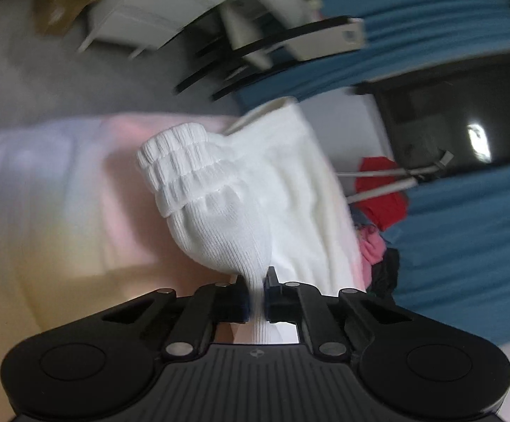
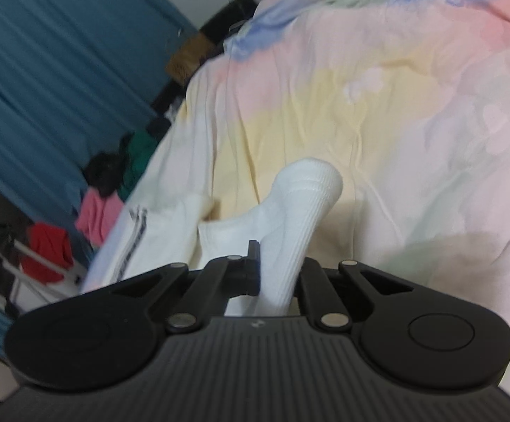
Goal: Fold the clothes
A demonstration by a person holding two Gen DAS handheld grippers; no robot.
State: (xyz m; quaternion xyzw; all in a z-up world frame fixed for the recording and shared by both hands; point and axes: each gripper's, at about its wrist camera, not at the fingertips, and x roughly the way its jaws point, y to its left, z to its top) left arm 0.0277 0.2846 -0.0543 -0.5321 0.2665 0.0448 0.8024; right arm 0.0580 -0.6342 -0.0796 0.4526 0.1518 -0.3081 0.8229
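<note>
My left gripper (image 1: 256, 290) is shut on a white ribbed sock (image 1: 216, 218). Its gathered cuff (image 1: 175, 163) points up and away above the pastel bedspread (image 1: 61, 190). My right gripper (image 2: 277, 263) is shut on the white sock's (image 2: 300, 218) other end, whose rounded tip (image 2: 320, 177) sticks up past the fingers. The sock is lifted off the bedspread (image 2: 378, 112). A folded white garment (image 1: 311, 183) lies on the bed beyond the sock; it also shows in the right wrist view (image 2: 160, 235) with dark stripes.
A pile of red, pink and dark clothes (image 1: 381, 207) lies beside the bed on a rack (image 2: 51, 249). Blue curtains (image 2: 54, 70) hang behind. A dark screen (image 1: 455, 116) and white furniture (image 1: 170, 3) stand past the bed's edge.
</note>
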